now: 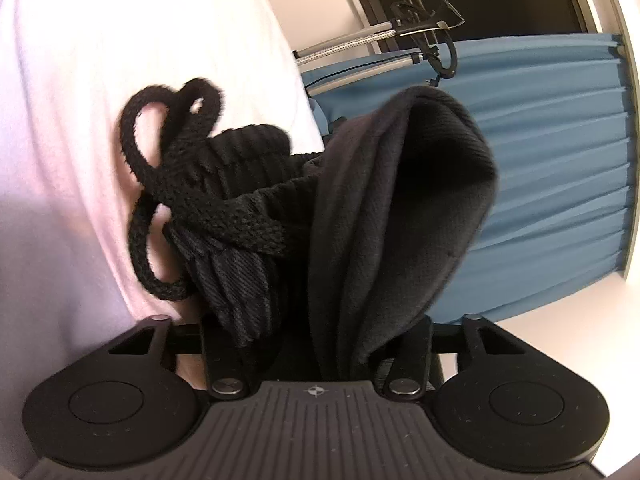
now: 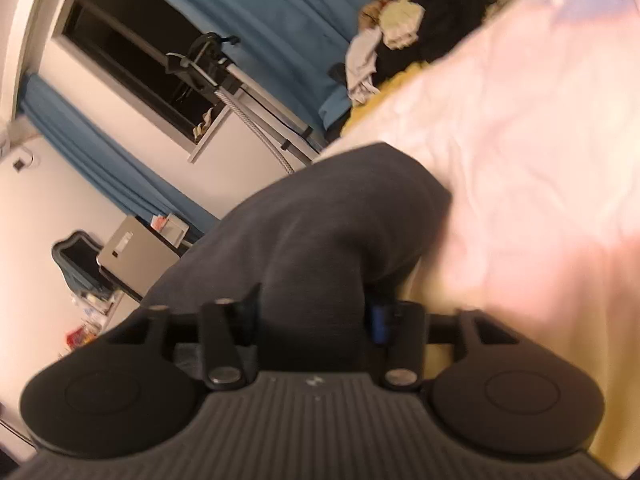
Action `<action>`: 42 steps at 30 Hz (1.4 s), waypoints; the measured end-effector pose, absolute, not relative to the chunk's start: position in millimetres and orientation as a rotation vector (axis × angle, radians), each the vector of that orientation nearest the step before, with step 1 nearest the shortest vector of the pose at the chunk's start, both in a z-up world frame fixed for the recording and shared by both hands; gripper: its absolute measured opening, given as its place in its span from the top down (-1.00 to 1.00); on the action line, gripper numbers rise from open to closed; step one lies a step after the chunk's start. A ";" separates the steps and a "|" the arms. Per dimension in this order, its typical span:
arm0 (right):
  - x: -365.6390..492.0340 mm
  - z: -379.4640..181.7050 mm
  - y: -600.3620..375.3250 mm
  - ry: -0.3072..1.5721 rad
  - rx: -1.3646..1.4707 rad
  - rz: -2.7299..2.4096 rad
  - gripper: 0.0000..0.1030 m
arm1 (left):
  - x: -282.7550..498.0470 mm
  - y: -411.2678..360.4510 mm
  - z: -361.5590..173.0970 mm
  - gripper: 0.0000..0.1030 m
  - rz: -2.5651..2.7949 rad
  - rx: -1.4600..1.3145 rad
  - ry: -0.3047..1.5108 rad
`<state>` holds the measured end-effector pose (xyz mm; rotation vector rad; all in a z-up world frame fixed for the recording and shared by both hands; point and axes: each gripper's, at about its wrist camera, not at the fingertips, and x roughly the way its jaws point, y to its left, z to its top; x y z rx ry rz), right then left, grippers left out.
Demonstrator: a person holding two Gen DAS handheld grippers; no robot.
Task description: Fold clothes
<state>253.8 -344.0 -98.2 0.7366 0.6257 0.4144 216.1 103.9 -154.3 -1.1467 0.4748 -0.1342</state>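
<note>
The left claw [image 1: 316,336] is grasping black pants [image 1: 360,208] by the drawstring [image 1: 160,184] waistband; the right claw [image 2: 312,320] is grasping their dark fabric over the bed [image 2: 520,160].

Ahead of your left gripper [image 1: 320,344], the bunched black garment [image 1: 360,208] and its drawstring [image 1: 168,184] block the way; the pink sheet [image 1: 80,80] lies open to its left. Your right gripper [image 2: 312,320] has open sheet on its right, with a clothes pile [image 2: 420,32] at the far edge.
</note>
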 end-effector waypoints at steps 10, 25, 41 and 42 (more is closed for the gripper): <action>212.1 -1.0 -377.0 0.448 0.641 0.389 0.38 | 200.2 101.2 -81.8 0.23 -0.229 -0.970 0.506; 77.0 84.7 -642.8 0.267 0.686 0.090 0.36 | 238.6 -113.9 -40.8 0.22 -0.644 -0.723 0.581; 30.3 -121.9 -767.2 0.501 0.768 -0.207 0.19 | 264.2 -154.1 -242.8 0.15 -0.868 -0.518 0.763; 29.3 -123.8 -766.8 0.495 0.760 -0.206 0.16 | 266.3 -146.5 -246.2 0.13 -0.874 -0.516 0.768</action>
